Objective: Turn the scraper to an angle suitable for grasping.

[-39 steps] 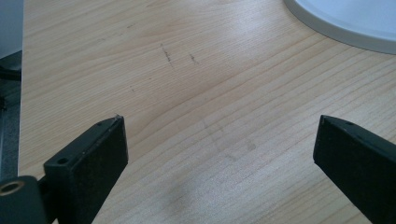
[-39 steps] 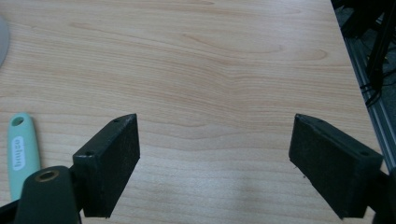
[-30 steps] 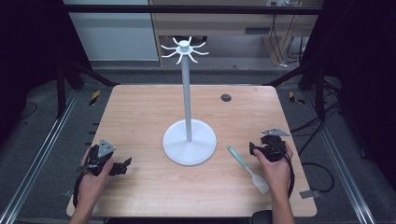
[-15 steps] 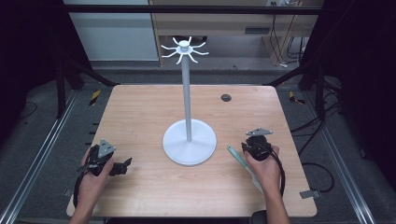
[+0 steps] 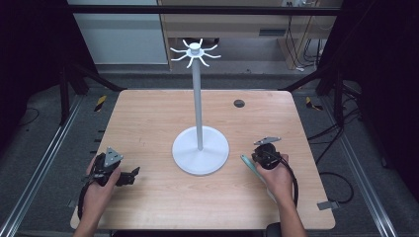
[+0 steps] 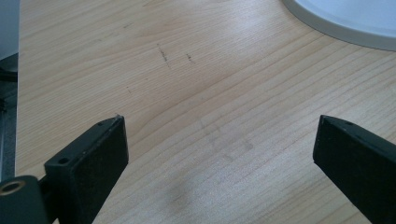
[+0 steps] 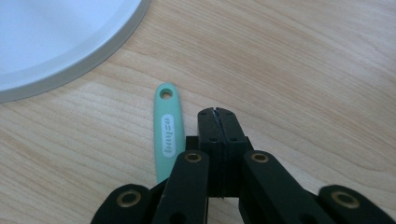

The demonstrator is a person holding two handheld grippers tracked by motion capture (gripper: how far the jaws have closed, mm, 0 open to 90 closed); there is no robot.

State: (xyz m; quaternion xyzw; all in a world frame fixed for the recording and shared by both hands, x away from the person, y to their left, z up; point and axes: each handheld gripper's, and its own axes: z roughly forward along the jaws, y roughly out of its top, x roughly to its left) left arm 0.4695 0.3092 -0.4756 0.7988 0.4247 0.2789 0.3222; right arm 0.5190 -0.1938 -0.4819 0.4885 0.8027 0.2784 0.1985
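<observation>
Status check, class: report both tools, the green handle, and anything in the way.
Left tool open, idle. Right tool shut, empty, beside green handle. White stand base close ahead.

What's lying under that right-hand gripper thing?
Under the right gripper, whose shut jaws grip nothing, a mint-green handle lies on the wooden table, its holed end showing. The gripper covers its other end.

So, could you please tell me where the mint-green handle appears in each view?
High view: the mint-green handle lies right of the white stand base, partly under the right gripper.
Right gripper view: left of the closed jaws.
Left gripper view: not in it.
Shared landmark: the white stand base.
</observation>
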